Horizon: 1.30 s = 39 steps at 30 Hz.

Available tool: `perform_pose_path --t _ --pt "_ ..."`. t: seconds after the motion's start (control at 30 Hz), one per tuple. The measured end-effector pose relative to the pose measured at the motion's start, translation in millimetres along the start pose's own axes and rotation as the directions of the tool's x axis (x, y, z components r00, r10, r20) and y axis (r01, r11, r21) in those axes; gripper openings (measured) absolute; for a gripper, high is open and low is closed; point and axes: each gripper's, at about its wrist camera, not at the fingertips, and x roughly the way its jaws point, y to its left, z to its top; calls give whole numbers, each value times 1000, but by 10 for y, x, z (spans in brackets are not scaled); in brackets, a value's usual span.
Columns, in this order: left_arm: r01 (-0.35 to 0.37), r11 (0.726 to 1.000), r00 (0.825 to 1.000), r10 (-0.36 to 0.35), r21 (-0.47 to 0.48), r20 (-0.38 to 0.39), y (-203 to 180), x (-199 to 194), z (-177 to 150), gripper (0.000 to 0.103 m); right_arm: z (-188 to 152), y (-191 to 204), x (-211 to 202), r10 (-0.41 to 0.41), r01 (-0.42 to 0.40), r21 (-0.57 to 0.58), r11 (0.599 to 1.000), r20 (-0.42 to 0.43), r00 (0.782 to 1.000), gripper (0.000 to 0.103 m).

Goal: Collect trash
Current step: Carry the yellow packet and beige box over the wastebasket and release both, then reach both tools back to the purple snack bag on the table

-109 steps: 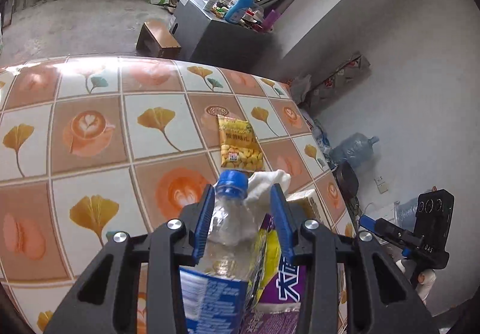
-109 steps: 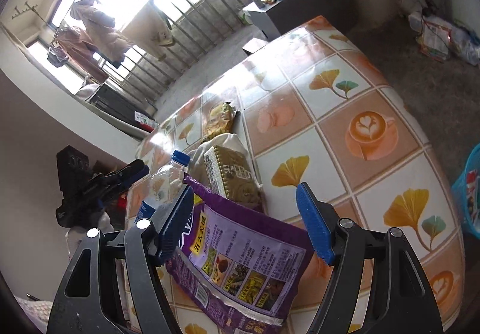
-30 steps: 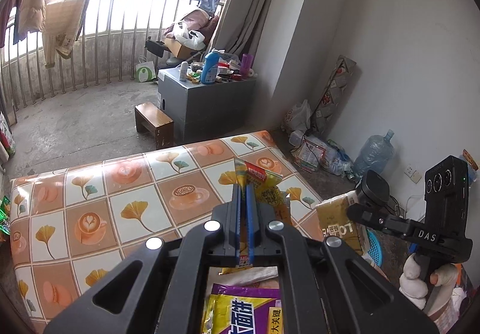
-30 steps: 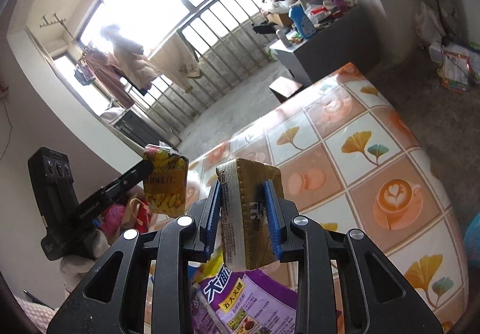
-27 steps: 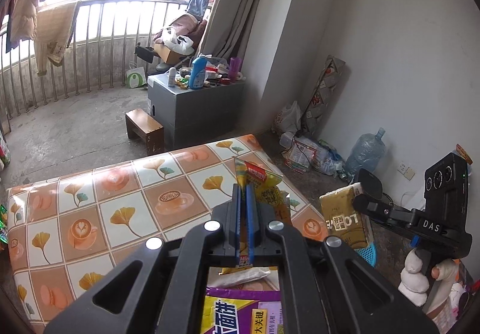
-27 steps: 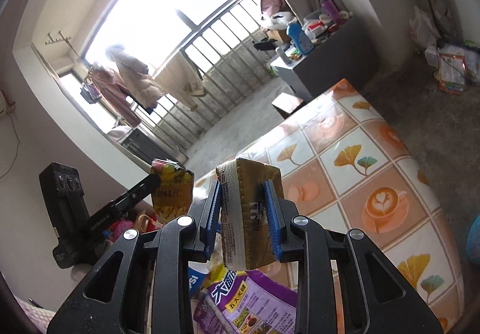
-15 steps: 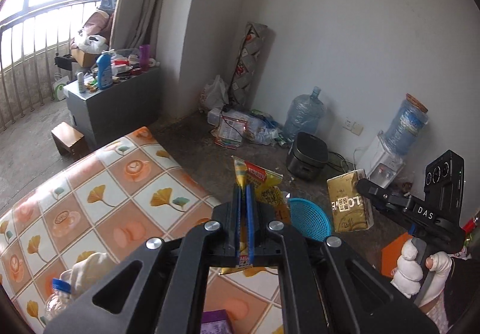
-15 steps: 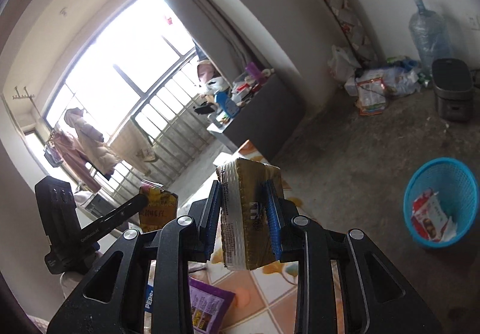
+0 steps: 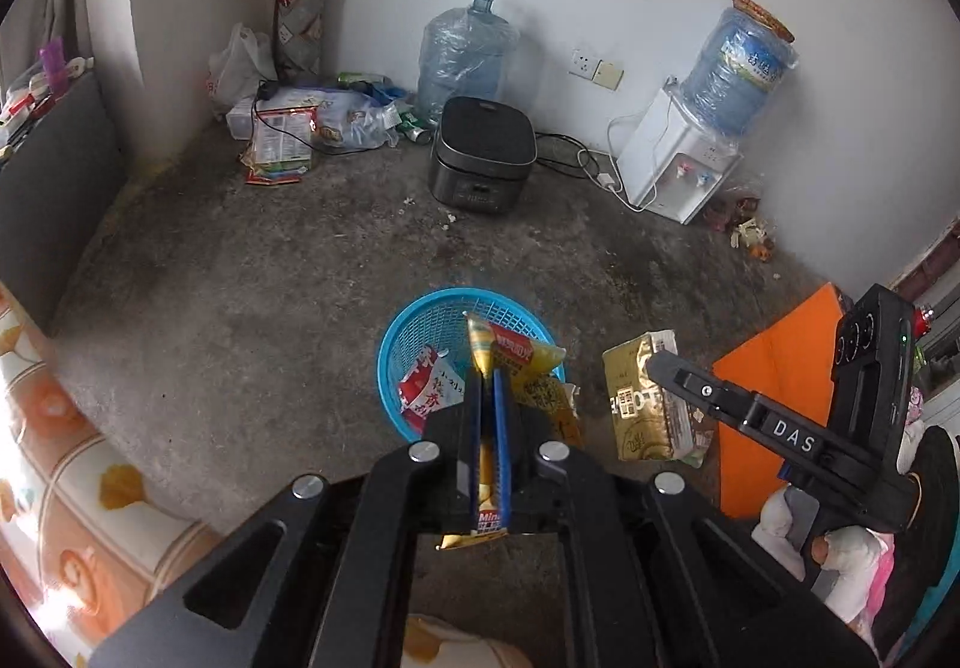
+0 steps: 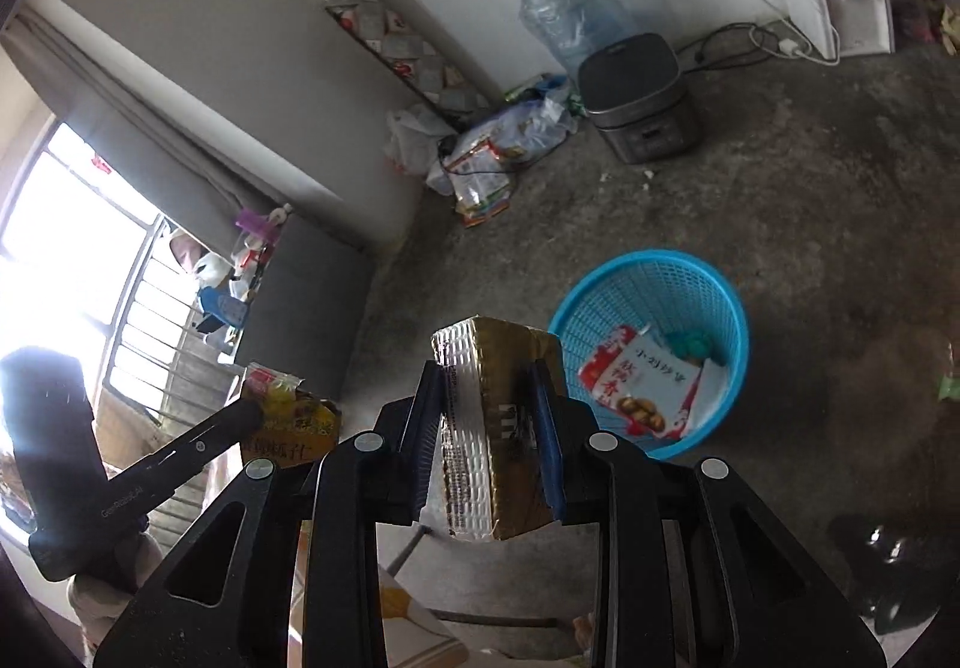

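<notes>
My left gripper [image 9: 489,386] is shut on a yellow snack packet [image 9: 528,362] and holds it above a blue plastic basket [image 9: 408,332] on the concrete floor. My right gripper [image 10: 487,386] is shut on a gold drink carton [image 10: 504,416], held in the air to the left of the same basket [image 10: 714,284]. The carton [image 9: 642,398] also shows in the left wrist view, right of the basket. The packet [image 10: 288,416] shows at the left of the right wrist view. A red and white wrapper [image 10: 642,386] lies inside the basket.
A dark rice cooker [image 9: 483,152], a large water jug [image 9: 462,50] and a white water dispenser [image 9: 678,164] stand along the far wall. Bags and wrappers [image 9: 300,122] litter the corner. An orange sheet [image 9: 774,386] lies right of the basket. The tiled table edge [image 9: 36,428] is at left.
Both grippers have picked up their items from the table and swung away from it toward the floor. The blue basket now lies just below and ahead of both.
</notes>
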Motion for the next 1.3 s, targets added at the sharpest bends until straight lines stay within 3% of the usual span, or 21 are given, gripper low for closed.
perform_pose_path --t 0.03,0.13,0.2,0.4,0.53,0.67,0.77,0.87,0.93,1.0,1.1,1.23,1.3 --pt "12 1000 1000 -12 -12 -1 -7 150 60 6 69 -56 101 -7 7 6 1000 -1 1000 29" --pt "31 998 999 -32 -58 -25 17 509 134 29 209 -312 351 -87 88 32 996 -17 996 36" --pt "28 996 999 -30 -84 -29 34 622 137 35 230 -454 425 -111 112 56 992 -33 993 38" --pt "14 997 1000 -12 -75 26 127 385 61 48 37 -392 228 -122 122 27 992 -10 993 44" --pt "14 998 996 -9 -62 91 263 -107 -11 57 -86 -111 -29 -137 140 -57 988 61 989 64" --pt "-9 997 983 22 -72 183 482 -856 -233 65 -197 236 -260 -68 84 -150 985 106 992 70" --pt "-62 992 963 88 -110 253 742 -1513 -563 68 -357 529 -354 31 -18 -223 975 53 998 70" --pt "-143 972 937 194 -186 291 1066 -2140 -1053 68 -593 846 -365 150 -161 -285 945 -60 987 70" --pt "-185 950 923 256 -252 286 1274 -2492 -1449 68 -794 1090 -351 230 -266 -313 912 -145 962 70" --pt "-207 927 922 292 -314 255 1457 -2764 -1878 68 -1043 1381 -301 291 -370 -352 860 -258 921 70" --pt "-224 897 928 316 -380 200 1579 -3053 -2494 68 -1441 1832 -175 352 -530 -386 755 -443 825 70" --pt "-192 867 934 305 -460 187 1533 -3247 -3224 68 -1964 2375 72 309 -641 -392 660 -636 707 69" --pt "-174 853 940 293 -491 176 1477 -3193 -3529 65 -2176 2618 206 264 -663 -412 624 -687 676 69"
